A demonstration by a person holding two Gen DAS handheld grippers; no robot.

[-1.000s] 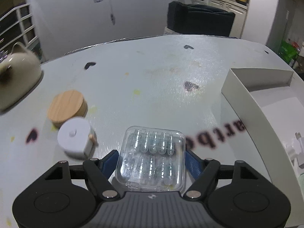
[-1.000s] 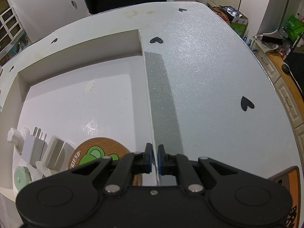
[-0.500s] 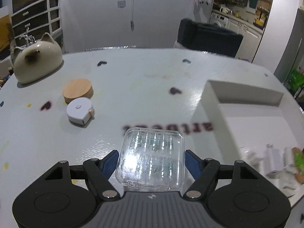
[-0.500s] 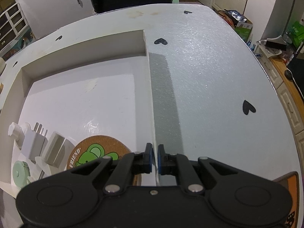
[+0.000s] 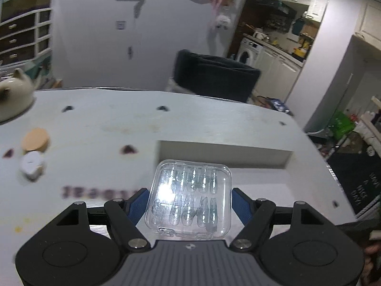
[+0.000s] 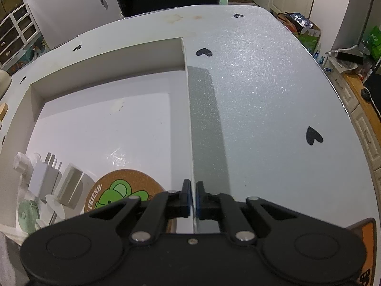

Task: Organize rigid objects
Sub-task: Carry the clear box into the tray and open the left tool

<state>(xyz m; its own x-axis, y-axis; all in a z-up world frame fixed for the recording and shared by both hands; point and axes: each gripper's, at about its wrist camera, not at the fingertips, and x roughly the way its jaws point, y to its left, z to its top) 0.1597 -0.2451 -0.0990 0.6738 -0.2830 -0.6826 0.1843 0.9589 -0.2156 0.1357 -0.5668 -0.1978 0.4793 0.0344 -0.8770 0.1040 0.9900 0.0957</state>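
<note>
Carrying the clear plastic case (image 5: 190, 197), clamped in the left hand-held gripper (image 5: 189, 202), above the counter (image 5: 100, 119) toward the white tray (image 6: 188, 109). Right hand-held gripper (image 6: 193, 200) pinches the tray's wall. Next, judged: lower the case inside, release.

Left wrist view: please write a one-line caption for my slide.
Left tongs hold a clear case above the table, facing the white box.
</note>
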